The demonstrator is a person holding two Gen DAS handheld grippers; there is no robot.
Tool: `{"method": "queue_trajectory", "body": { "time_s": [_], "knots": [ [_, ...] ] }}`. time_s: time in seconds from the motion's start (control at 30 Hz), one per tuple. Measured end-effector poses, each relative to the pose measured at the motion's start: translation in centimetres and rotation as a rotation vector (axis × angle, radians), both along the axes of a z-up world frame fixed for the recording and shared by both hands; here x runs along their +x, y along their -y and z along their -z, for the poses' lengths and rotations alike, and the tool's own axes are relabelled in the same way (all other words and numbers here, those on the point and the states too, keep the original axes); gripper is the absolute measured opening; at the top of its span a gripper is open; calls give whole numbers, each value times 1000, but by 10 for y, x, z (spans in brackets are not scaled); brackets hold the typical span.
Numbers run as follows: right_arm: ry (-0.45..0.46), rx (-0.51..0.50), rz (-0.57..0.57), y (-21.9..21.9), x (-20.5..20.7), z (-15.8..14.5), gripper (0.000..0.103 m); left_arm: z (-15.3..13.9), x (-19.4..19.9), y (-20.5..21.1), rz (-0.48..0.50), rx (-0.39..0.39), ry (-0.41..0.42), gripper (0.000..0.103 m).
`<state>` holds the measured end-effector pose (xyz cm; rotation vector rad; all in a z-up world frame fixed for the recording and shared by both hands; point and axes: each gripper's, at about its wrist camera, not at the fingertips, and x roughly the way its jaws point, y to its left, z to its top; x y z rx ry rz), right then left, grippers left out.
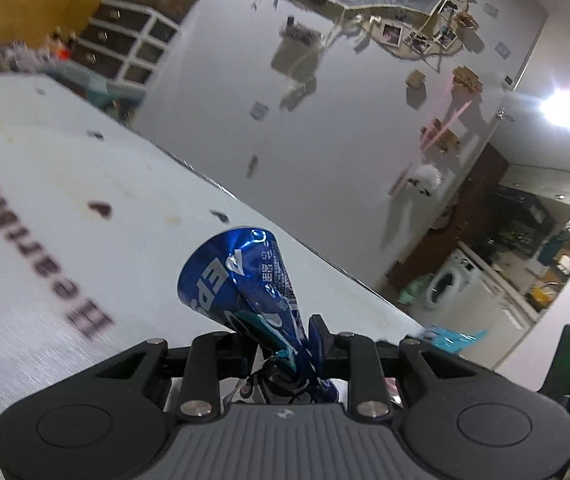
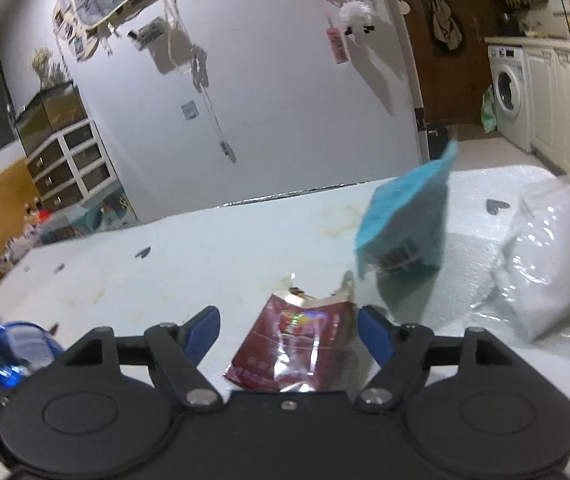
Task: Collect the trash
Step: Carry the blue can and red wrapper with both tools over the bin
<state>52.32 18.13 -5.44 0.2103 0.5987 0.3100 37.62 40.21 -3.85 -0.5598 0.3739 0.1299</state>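
Note:
A crushed blue soda can (image 1: 241, 276) sticks up from my left gripper (image 1: 281, 332), whose jaws are shut on its squashed lower end above the white table (image 1: 45, 240). The same can (image 2: 13, 356) shows at the far left of the right wrist view. My right gripper (image 2: 289, 320) is open, its blue pads standing wide apart. A torn dark red wrapper (image 2: 297, 344) lies on the table between them, close to the right pad. A teal packet (image 2: 405, 220) stands tilted and blurred just beyond; in the left wrist view this teal packet (image 1: 449, 338) peeks out at the right.
A white plastic bag (image 2: 553, 256) lies on the table's right end. The table's far edge (image 2: 285, 196) runs along a white wall. Drawers (image 2: 69, 160) stand at the left, and a washing machine (image 2: 509, 92) at the far right.

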Motion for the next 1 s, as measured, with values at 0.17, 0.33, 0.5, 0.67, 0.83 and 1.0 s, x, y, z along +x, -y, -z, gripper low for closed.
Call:
{"method": "queue_trajectory", "body": {
  "time_s": [0.17,0.33,0.5,0.67,0.83,1.0],
  "knots": [
    [-15,-92,38,-21,6,6,77,-7,-1,8,-29,107,-10,28],
    [-12,-166,50,-32,3,12,67,-8,-1,14,-35,162,-21,28],
    [-4,-138,9,-21,-7,12,56,-4,0,18,-36,200,-45,28],
    [5,-131,-58,-7,-26,11,53,-6,-3,29,-35,271,-50,28],
    [22,-136,-62,12,-46,9,52,-6,-9,47,-14,353,-63,28],
    [54,-163,-57,30,-65,6,52,-5,-15,66,23,364,-69,28]
  ]
}}
